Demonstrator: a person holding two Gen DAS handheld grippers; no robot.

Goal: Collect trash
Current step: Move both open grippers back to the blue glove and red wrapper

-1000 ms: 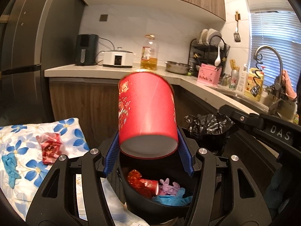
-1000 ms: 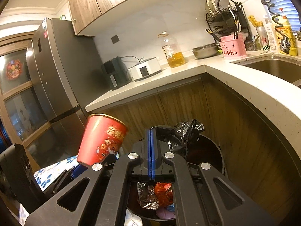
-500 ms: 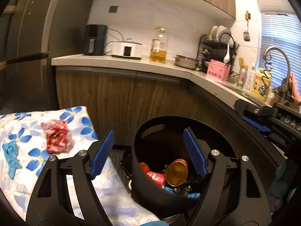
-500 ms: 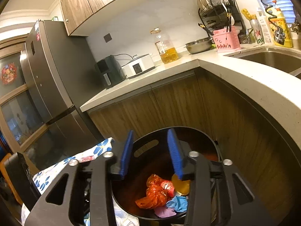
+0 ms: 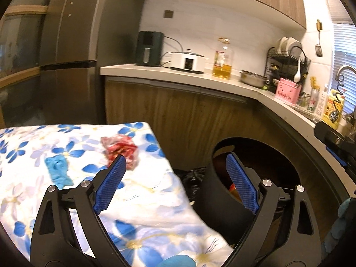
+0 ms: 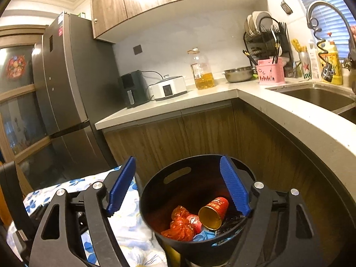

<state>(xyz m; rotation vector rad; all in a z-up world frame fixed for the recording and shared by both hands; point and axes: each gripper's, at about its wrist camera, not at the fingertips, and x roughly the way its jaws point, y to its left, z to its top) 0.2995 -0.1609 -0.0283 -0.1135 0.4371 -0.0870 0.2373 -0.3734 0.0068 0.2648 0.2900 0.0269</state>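
The red paper cup with gold lining (image 6: 214,211) lies on its side in the round black plastic bin (image 6: 155,191), mouth toward the camera, below the right gripper (image 6: 178,184), whose jaws have just been opening with nothing between them; the left gripper (image 5: 175,178) likewise has just spread wide, nothing held

I count one black bin (image 6: 155,191). Inside it lies one red paper cup (image 6: 214,211) on its side, one crumpled orange-red wrapper (image 6: 179,224) toward the bin's left wall, and what may be one blue glove (image 6: 203,237) at the near wall, though it is mostly buried. On the flowered cloth (image 5: 33,200) I count two pieces: one crumpled red wrapper (image 5: 120,150) near the cloth's far right corner and one blue rag (image 5: 57,168) to its left, toward the middle.
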